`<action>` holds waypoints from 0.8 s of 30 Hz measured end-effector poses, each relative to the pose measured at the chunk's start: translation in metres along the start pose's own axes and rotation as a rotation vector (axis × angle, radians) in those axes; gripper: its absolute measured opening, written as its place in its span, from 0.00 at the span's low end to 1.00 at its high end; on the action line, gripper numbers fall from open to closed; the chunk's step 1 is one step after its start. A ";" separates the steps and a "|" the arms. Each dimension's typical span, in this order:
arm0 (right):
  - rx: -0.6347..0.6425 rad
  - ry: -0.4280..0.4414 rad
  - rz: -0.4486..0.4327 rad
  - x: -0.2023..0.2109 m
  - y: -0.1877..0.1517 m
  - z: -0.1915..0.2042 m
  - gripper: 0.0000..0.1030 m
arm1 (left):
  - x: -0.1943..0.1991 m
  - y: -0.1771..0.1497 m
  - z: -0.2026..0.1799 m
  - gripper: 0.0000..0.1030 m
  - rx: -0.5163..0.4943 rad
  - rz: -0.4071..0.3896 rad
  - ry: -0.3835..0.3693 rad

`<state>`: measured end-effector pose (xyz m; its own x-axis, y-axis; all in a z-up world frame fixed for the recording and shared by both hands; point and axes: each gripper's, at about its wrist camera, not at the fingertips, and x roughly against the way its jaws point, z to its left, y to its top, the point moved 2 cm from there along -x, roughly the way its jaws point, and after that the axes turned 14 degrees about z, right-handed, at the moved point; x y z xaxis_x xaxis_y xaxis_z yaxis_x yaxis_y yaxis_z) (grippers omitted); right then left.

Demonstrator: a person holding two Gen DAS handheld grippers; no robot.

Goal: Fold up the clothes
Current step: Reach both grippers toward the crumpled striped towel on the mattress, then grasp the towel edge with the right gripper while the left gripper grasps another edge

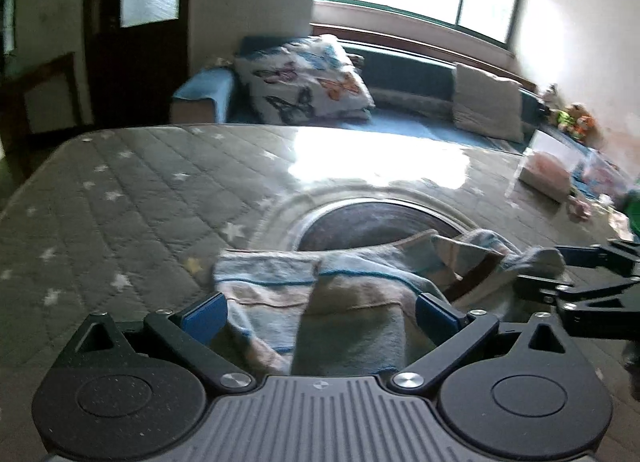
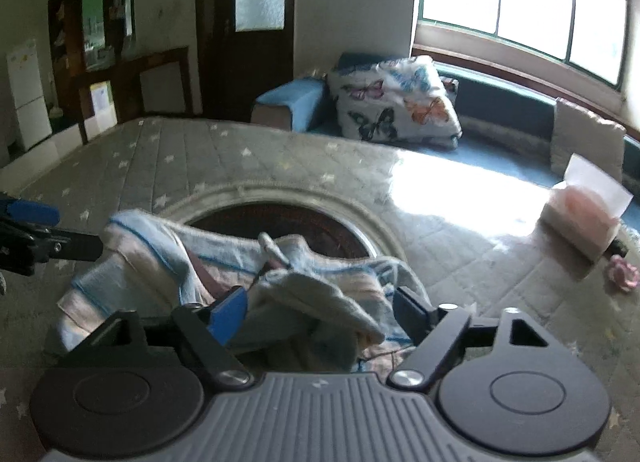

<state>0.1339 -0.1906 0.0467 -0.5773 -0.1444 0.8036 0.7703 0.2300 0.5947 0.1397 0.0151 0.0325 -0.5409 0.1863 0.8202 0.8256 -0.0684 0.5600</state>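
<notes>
A pale blue and beige striped garment (image 1: 340,294) lies crumpled on the grey star-quilted table cover (image 1: 120,190), at the near edge of a round dark inset (image 1: 372,222). My left gripper (image 1: 320,312) is open, its blue pads on either side of the garment's near folds. My right gripper (image 2: 320,308) is open too, with a bunched part of the garment (image 2: 304,294) lying between its fingers. The right gripper shows at the right edge of the left wrist view (image 1: 580,282); the left gripper shows at the left edge of the right wrist view (image 2: 32,230).
A tissue box (image 2: 580,218) and a pink flower (image 2: 624,276) sit on the table at the right. Behind the table is a blue sofa (image 2: 288,102) with a butterfly pillow (image 2: 396,102) and a beige cushion (image 1: 488,102). Toys (image 1: 572,118) lie far right.
</notes>
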 end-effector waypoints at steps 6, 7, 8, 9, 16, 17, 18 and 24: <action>-0.012 0.028 0.024 -0.005 -0.010 -0.006 0.46 | -0.010 -0.004 -0.006 0.63 -0.037 0.031 -0.073; -0.017 0.034 0.021 -0.004 -0.012 -0.007 0.39 | -0.011 -0.005 -0.007 0.50 -0.043 0.035 -0.084; -0.022 0.040 0.017 -0.002 -0.013 -0.008 0.31 | -0.011 -0.005 -0.009 0.40 -0.049 0.034 -0.088; -0.026 0.045 0.012 0.000 -0.013 -0.008 0.27 | -0.010 -0.007 -0.011 0.35 -0.058 0.031 -0.090; -0.020 0.052 -0.048 0.024 -0.019 -0.007 0.10 | 0.015 -0.019 -0.016 0.07 -0.095 -0.036 -0.093; -0.019 0.053 -0.059 0.030 -0.021 -0.007 0.10 | 0.020 -0.021 -0.018 0.03 -0.105 -0.051 -0.099; -0.018 0.055 -0.068 0.035 -0.023 -0.007 0.10 | 0.029 -0.026 -0.019 0.03 -0.118 -0.072 -0.104; 0.010 0.060 -0.104 0.068 -0.041 -0.010 0.09 | 0.070 -0.057 -0.031 0.03 -0.225 -0.141 -0.115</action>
<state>0.0659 -0.2190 0.0769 -0.6361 -0.2255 0.7379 0.7045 0.2204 0.6746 0.0503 0.0018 0.0613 -0.6157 0.3185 0.7208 0.6799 -0.2477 0.6902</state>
